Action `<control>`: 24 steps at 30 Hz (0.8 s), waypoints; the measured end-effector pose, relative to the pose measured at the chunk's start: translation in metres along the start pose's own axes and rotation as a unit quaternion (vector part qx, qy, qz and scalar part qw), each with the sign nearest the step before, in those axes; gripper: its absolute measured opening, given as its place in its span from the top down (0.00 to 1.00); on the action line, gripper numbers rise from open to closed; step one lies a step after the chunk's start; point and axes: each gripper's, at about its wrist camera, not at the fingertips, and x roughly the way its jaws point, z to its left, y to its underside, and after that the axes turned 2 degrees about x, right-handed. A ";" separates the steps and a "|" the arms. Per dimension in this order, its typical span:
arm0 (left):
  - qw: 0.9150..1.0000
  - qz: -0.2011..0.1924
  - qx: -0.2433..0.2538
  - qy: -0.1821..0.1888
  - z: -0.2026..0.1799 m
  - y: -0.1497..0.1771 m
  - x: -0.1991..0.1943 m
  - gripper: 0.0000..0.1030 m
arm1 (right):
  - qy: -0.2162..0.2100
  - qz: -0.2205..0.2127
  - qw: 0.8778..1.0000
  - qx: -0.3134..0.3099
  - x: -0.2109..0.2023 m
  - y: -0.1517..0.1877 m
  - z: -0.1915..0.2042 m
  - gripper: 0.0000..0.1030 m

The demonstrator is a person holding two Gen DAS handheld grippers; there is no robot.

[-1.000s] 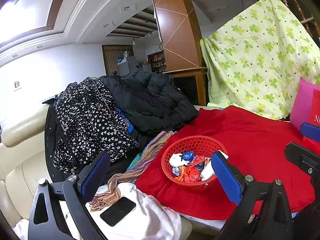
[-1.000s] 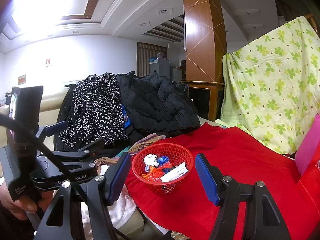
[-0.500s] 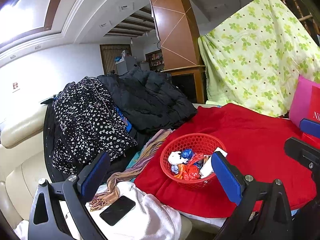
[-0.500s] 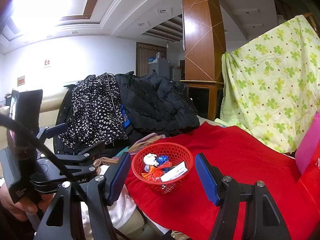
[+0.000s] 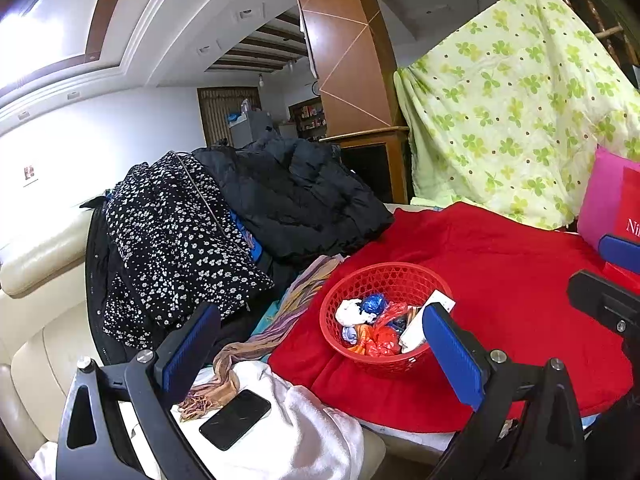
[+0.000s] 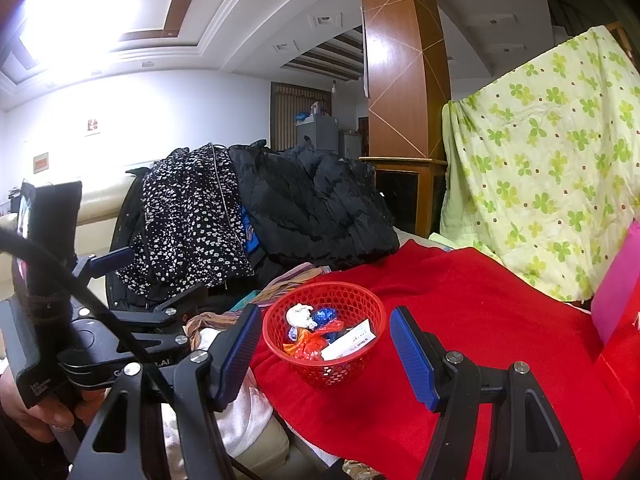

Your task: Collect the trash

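**Both grippers wait with a full red basket in front of them**

Nothing has really changed since a moment ago. The basket, the clothes and both grippers sit where they were.

The left gripper [image 5: 320, 354] has its fingers [image 5: 188, 350] spread wide, with nothing between them. They touch nothing. Below them lies a black phone [image 5: 235, 419] on a white towel [image 5: 316, 436], and a striped scarf [image 5: 276, 330] trails just beside it.

The right gripper [image 6: 326, 356] is open about halfway — its blue fingers [image 6: 412, 360] stand on each side of the basket in the picture, but the basket is further away and they do not touch it. They hold nothing. In the right wrist view a hand [image 6: 36, 412] grips the handle of the left gripper at the far left.

The red basket [image 5: 390, 276] sits on a red blanket [image 5: 500, 280], near the blanket's left edge. Inside is the trash [image 5: 374, 328]: a white crumpled ball, a blue wrapper, red and orange wrappers and a white paper slip leaning on the rim.

To the left of the basket is a pile of clothes — a black dotted dress [image 5: 176, 240] and a black puffy jacket [image 5: 304, 200] — on a cream sofa [image 5: 36, 248]. It is crowded there. To the right of the basket the red blanket is flat and bare, so there is room. Behind it hangs a green flowered sheet [image 5: 520, 120], and a pink cushion [image 5: 600, 204] stands at the far right edge.
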 end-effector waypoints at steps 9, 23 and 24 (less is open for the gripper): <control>1.000 0.001 0.001 0.001 0.000 0.001 0.001 0.02 | 0.000 0.001 1.000 0.001 0.001 0.001 0.000 0.32; 1.000 0.005 -0.001 0.001 0.002 0.004 0.004 0.02 | -0.001 0.005 1.000 -0.001 0.004 0.001 0.002 0.32; 1.000 0.006 -0.001 0.002 0.002 0.004 0.004 0.02 | -0.001 0.006 1.000 -0.001 0.004 0.001 0.002 0.32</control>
